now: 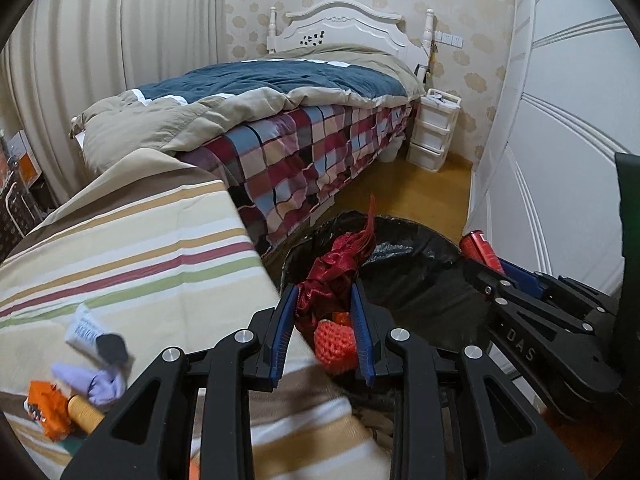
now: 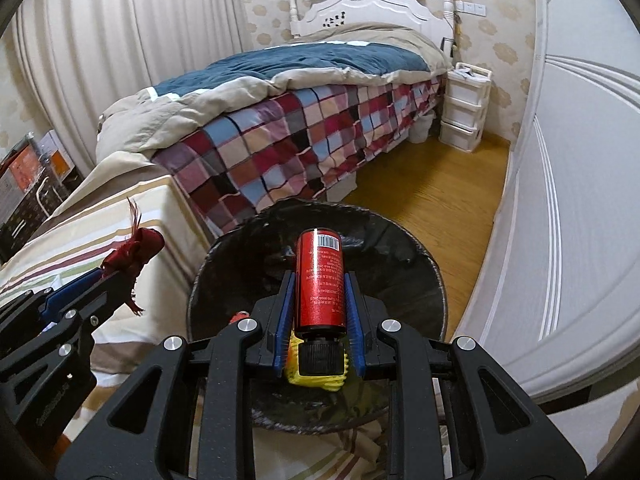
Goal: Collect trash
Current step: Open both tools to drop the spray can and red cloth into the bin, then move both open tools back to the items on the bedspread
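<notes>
While both grippers hang over the black-lined trash bin (image 2: 420, 280), the step in hand looks like the drop, and doing it well means getting each load fully inside the bin's rim before letting go. The right gripper (image 2: 319, 316) is clamped on a red spray can (image 2: 320, 280), its blue pads pressing the can's sides, the black cap toward the camera and the can's far end over the bin's mouth; something yellow lies in the bin beneath it. The left gripper (image 1: 325, 320) holds a bunch of red ribbon-like fabric (image 1: 332, 268) between narrowly set jaws, with a loose tail standing up past the fingertips. That gripper sits right at the bin's near-left edge, beside the striped cloth (image 1: 140, 248) of the table, so I would carry it further toward the bin's middle first: the fabric is light and straggly and could catch on the rim or fall back onto the cloth. An orange knitted piece (image 1: 335, 344) shows just below the fabric, apparently already in the bin. The can is heavier and should fall cleanly. Further scraps remain on the cloth left of the bin, among them a white tube (image 1: 86, 330) and an orange wrapper (image 1: 46, 408).
</notes>
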Demonstrator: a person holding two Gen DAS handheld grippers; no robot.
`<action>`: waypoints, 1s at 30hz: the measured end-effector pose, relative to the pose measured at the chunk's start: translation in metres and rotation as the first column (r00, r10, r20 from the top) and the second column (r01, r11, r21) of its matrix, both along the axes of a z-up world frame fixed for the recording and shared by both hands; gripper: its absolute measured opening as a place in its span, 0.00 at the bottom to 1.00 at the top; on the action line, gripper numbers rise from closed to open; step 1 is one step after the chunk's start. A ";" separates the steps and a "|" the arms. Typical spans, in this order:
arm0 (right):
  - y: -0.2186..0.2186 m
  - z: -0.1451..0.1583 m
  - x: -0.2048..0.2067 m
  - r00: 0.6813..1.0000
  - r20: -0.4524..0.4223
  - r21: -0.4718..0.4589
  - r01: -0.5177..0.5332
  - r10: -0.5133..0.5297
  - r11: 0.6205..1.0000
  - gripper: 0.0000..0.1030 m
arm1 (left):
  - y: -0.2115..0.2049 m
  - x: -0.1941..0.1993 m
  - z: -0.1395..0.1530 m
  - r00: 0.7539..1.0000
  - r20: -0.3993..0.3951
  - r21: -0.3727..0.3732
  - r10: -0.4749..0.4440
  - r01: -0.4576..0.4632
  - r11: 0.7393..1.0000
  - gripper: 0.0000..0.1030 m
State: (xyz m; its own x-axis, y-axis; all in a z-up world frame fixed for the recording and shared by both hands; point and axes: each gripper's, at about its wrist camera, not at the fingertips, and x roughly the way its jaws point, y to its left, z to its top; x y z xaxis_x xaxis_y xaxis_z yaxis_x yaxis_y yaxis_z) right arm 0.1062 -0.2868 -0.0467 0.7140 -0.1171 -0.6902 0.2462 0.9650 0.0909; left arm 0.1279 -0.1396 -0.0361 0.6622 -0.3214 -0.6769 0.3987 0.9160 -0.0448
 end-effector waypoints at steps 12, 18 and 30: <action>-0.012 -0.006 0.001 0.998 0.007 -0.024 0.059 -0.059 0.998 0.54 | -0.005 0.010 -0.008 0.999 0.000 0.021 0.035 -0.035 0.999 0.66; -0.007 -0.001 -0.008 0.998 0.013 -0.013 0.059 -0.059 0.998 0.64 | 0.011 0.008 0.003 0.997 -0.001 -0.004 0.075 -0.075 0.997 0.74; 0.056 0.010 -0.032 0.997 0.015 0.029 -0.080 0.079 0.996 0.72 | 0.090 -0.021 0.013 0.982 -0.018 -0.005 0.189 -0.189 0.982 0.77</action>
